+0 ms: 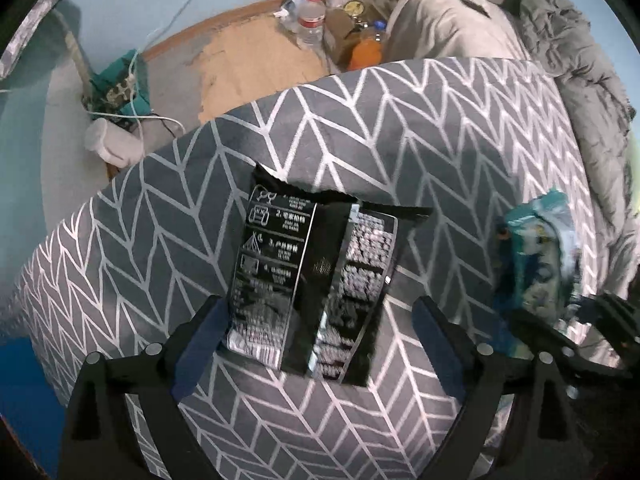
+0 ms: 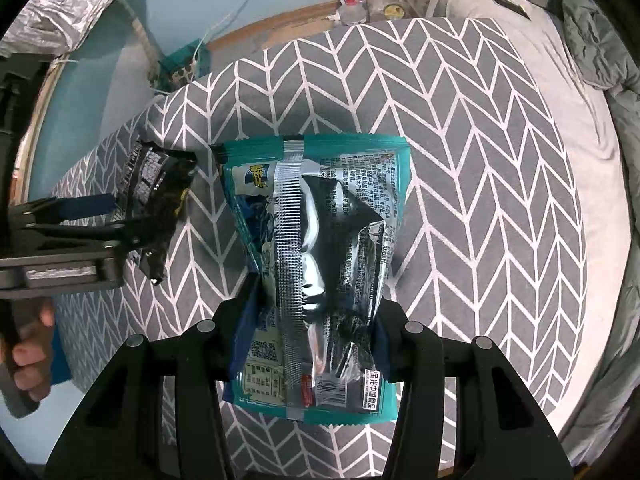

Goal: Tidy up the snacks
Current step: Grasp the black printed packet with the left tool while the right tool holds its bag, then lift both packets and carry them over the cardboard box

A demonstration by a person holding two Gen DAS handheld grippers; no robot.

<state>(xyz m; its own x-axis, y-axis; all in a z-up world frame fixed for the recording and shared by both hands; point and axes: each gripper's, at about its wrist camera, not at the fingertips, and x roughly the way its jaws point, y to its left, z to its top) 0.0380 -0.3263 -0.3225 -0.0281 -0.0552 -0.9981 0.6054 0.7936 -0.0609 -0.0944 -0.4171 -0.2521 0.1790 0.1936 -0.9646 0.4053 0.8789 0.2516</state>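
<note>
A black snack packet (image 1: pixel 312 280) with white print lies on the grey chevron cloth (image 1: pixel 400 128). My left gripper (image 1: pixel 320 312) points down over it, jaws wide open, one blue pad on each side and neither pressing. The right wrist view shows the same packet (image 2: pixel 160 188) between the left gripper's fingers (image 2: pixel 84 204) at the left. My right gripper (image 2: pixel 316 320) is shut on a teal and silver snack bag (image 2: pixel 320 240), pinching its lower half and holding it above the cloth. That bag (image 1: pixel 536 248) appears blurred at the right of the left wrist view.
The chevron cloth (image 2: pixel 460 140) covers a raised surface that drops off at the left and far edges. Beyond it stand a water bottle (image 1: pixel 311 20) and an orange bottle (image 1: pixel 366 54) on the floor. Grey bedding (image 1: pixel 580 80) lies right. A person's hand (image 2: pixel 32 356) holds the left gripper.
</note>
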